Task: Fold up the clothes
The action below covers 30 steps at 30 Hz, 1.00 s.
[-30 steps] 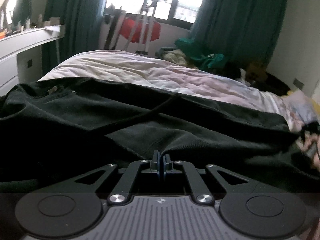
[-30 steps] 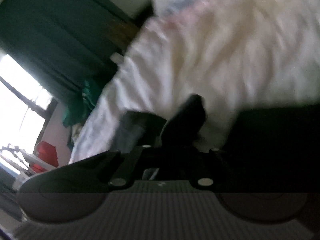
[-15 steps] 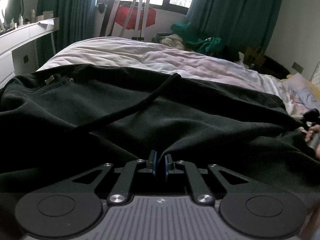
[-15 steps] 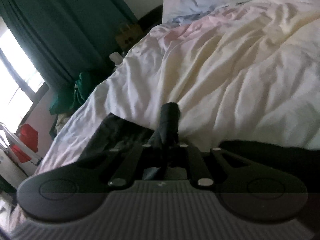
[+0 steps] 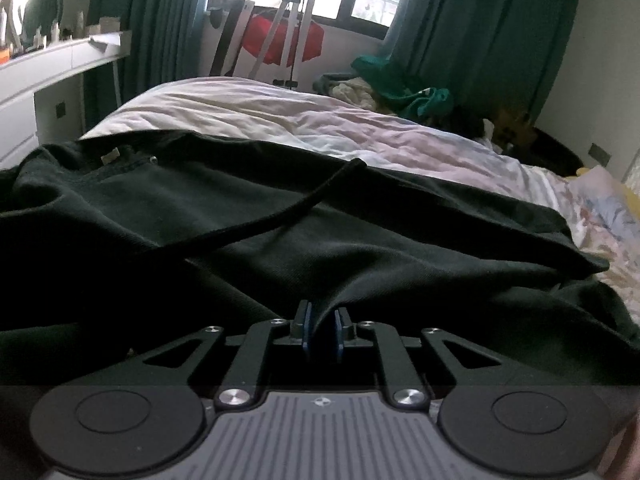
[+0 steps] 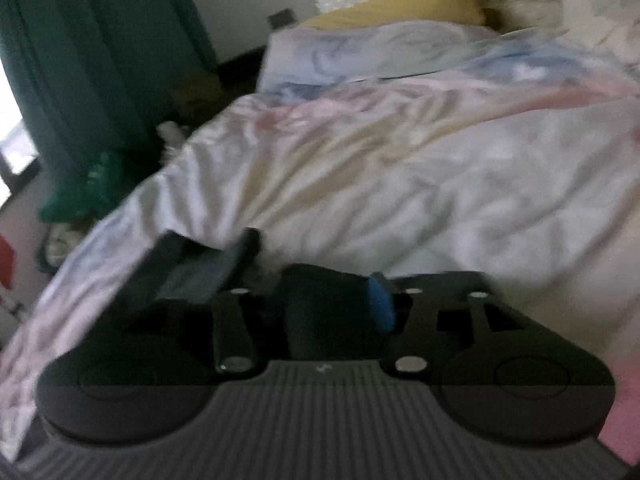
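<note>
A black garment (image 5: pixel 280 232) with a drawcord lies spread across the bed (image 5: pixel 260 108) in the left wrist view. My left gripper (image 5: pixel 322 334) has its jaws slightly apart, with a fold of the black fabric still hanging between the blue pads. In the blurred right wrist view, my right gripper (image 6: pixel 320 300) has its jaws apart, one blue pad (image 6: pixel 382 300) showing. A dark roll of the garment's fabric (image 6: pixel 324 312) lies between them, and its edge (image 6: pixel 208 264) extends to the left.
The bed has a crumpled pale duvet (image 6: pixel 420 168) and a yellow pillow (image 6: pixel 404 4) at its head. A white desk (image 5: pixel 48 76) stands left. A red item on a white rack (image 5: pixel 284 40) and a heap of green clothes (image 5: pixel 404 88) sit by green curtains.
The left jaws have parted slightly around the fold. The right jaws have opened from shut on the fabric, and the right gripper has swung toward the head of the bed.
</note>
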Motion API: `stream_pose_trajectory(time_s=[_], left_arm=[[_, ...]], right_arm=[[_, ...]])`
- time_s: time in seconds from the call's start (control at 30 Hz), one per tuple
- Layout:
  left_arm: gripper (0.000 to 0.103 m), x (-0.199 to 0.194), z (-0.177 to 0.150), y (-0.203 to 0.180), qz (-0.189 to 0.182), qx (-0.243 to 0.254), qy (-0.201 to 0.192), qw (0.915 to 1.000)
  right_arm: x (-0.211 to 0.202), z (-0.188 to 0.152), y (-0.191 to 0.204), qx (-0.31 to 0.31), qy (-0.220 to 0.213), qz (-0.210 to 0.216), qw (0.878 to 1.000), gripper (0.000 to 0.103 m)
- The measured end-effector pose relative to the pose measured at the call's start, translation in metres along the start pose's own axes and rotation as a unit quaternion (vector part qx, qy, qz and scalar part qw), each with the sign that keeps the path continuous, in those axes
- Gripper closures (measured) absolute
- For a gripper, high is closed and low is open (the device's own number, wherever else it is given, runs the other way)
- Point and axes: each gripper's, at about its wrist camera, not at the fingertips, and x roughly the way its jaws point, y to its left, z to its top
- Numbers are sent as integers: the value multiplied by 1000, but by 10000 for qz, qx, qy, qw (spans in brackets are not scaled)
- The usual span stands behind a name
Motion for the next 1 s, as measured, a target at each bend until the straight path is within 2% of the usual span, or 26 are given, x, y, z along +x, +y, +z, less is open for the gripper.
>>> stream_pose_trajectory(time_s=[0.1, 0.17, 0.2, 0.3, 0.4, 0.5, 0.67, 0.77, 0.9, 1.0], left_arm=[[88, 0, -2, 1, 29, -66, 12, 10000], [87, 1, -3, 2, 50, -104, 18, 9999], [87, 1, -3, 3, 61, -123, 21, 9999], [87, 1, -5, 5, 81, -190, 25, 9998], [87, 0, -8, 6, 98, -250, 20, 9996], [87, 1, -11, 5, 167, -207, 21, 9996], [87, -1, -13, 3, 256, -249, -23, 9994], [87, 0, -15, 2, 311, -233, -37, 9992], [87, 1, -16, 1, 345, -224, -42, 9991], [86, 2, -17, 1, 370, -217, -46, 9991]], right_arm=[[-11, 0, -22, 327, 35, -395, 9987, 45], [-15, -2, -38, 652, 243, -693, 9952, 45], [-16, -4, -45, 805, 397, -712, 9934, 43], [-14, -11, -63, 1233, 937, -401, 9871, 43], [-13, -16, -70, 1470, 1086, -99, 9831, 43], [-1, -20, -75, 1592, 1290, 12, 9788, 43], [20, -33, -85, 1987, 1871, 110, 9620, 43], [25, -30, -75, 1864, 1848, 394, 9641, 43], [24, -21, -60, 1626, 1584, 1189, 9666, 43], [18, -17, -61, 1537, 1339, 1111, 9727, 43]])
